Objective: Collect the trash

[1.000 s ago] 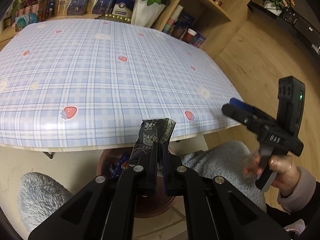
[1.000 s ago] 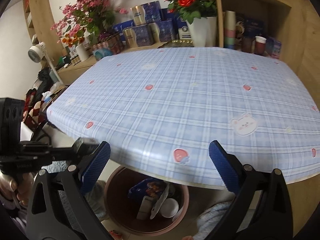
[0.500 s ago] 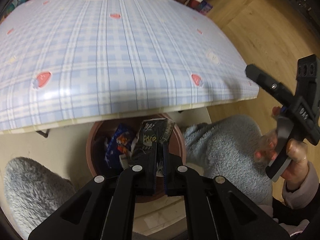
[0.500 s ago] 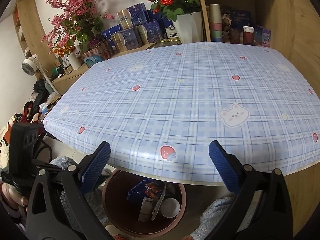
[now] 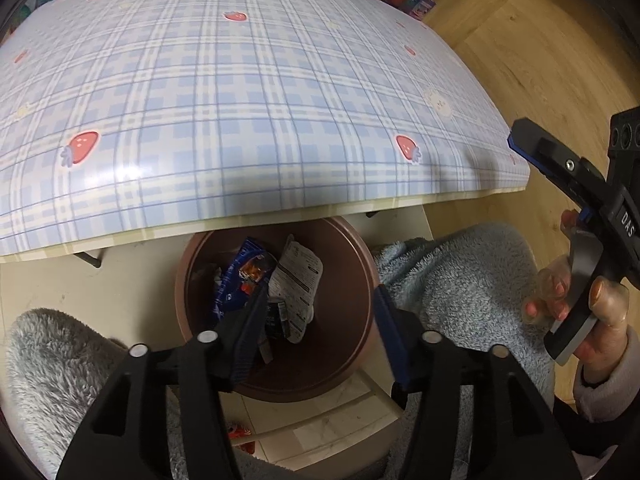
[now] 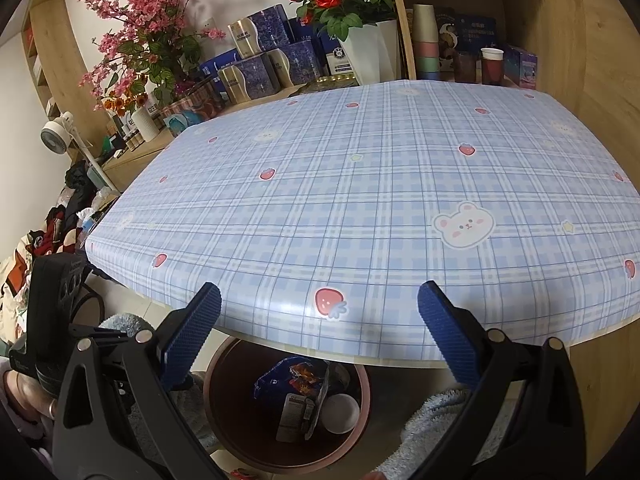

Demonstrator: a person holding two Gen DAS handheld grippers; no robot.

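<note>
Both tools stand wide and empty: the left tool (image 5: 316, 300), jaws just opened over the brown bin (image 5: 360, 264) under the table (image 5: 240, 100), has let the dark wrapper (image 5: 276, 318) drop inside (presumably deliberately), while the right tool (image 6: 318, 312) waits.

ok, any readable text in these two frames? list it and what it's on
"DAS": white letters on the right gripper body, left wrist view.
White wrapper in the bin: printed text too small to read.
Blue boxes behind the table: labels blurred.
Nothing else legible.
</note>
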